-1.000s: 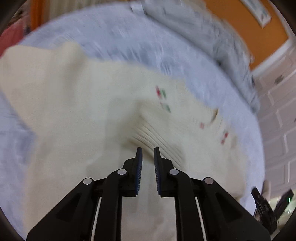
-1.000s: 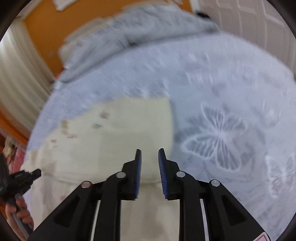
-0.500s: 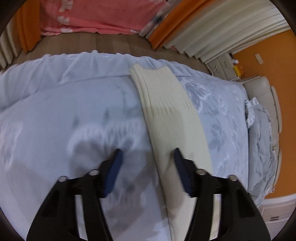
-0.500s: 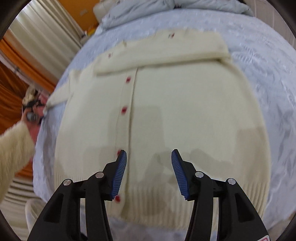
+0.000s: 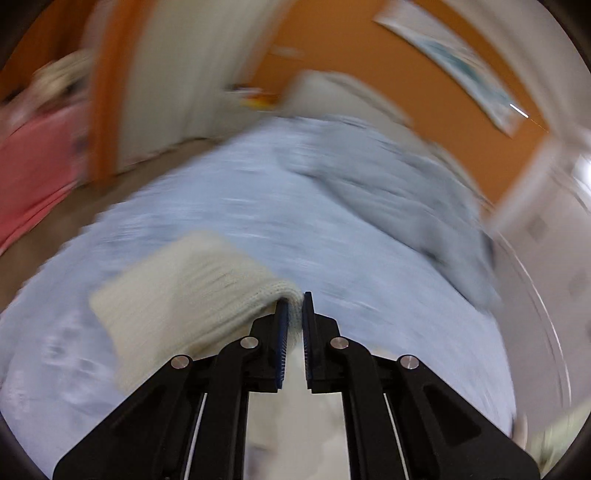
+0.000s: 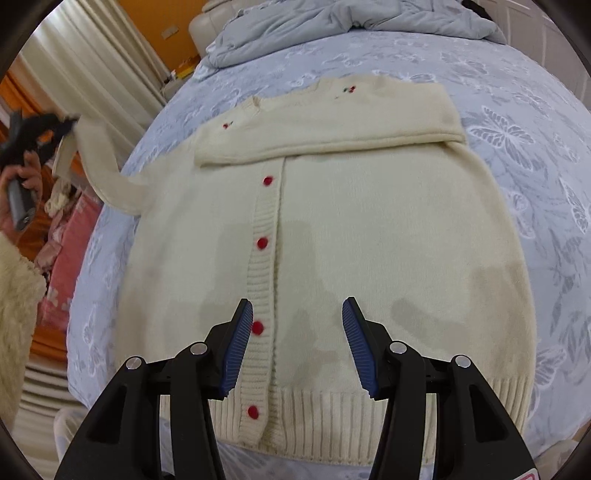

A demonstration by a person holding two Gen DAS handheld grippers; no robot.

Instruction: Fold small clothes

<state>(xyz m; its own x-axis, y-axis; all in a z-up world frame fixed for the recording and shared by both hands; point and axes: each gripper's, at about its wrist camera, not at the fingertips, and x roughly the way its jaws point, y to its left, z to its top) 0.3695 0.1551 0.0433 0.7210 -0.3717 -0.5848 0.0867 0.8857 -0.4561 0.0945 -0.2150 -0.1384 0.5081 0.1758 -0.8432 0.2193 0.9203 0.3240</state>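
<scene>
Bed point(image 6: 517, 74) — cardigan point(image 6: 369, 221), sleeve point(image 5: 184, 291) pinched

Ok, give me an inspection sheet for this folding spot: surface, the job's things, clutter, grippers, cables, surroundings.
Surface: bedspread, pale blue with a butterfly pattern.
Job's things: cream cardigan lies flat, front up, red buttons closed; one sleeve is folded across the chest; the other sleeve is lifted off the bed's edge.
Clutter: rumpled grey duvet at the far end of the bed.
Grippers: left gripper shut on the lifted sleeve's cuff; right gripper open, above the cardigan's lower front, holding nothing.
Cables: nothing seen.
Surroundings: orange wall, pale curtains, pink fabric beside the bed.
</scene>
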